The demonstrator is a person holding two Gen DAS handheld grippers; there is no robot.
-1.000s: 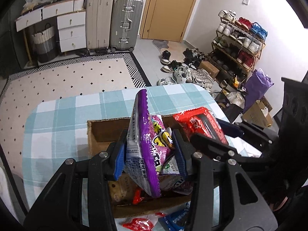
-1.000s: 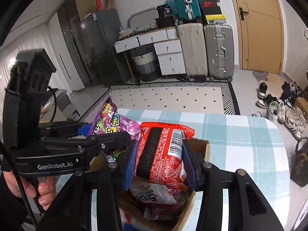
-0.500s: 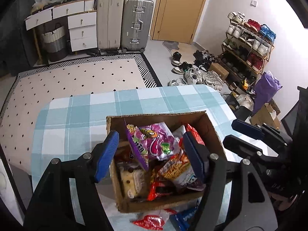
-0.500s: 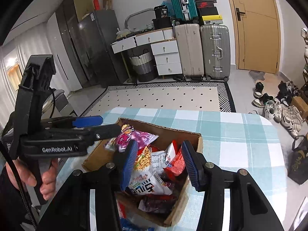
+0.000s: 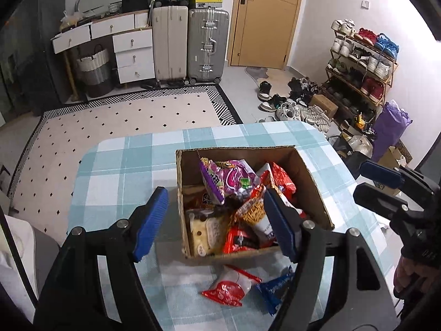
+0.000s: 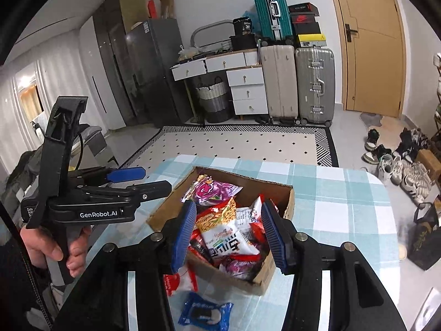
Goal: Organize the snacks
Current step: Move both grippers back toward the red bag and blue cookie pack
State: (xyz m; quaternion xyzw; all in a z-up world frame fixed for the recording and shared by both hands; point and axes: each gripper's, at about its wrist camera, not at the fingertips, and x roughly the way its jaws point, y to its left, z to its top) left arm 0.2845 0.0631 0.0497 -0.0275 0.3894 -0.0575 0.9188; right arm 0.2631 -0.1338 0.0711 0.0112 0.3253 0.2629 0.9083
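A cardboard box full of snack packs stands on the checked tablecloth. A purple pack lies on top at the back, beside a red pack. My left gripper is open and empty above the box's near left side. My right gripper is open and empty above the box. A red-and-white pack and a blue pack lie on the cloth in front of the box.
The table has rounded far corners. Beyond it are a patterned rug, suitcases, drawers and a door. Shoes and a shoe rack stand to the right. A dark bag sits on the floor.
Both grippers have opened and dropped their packs, the purple one and the red one, into the box. Both have then drawn back and up.
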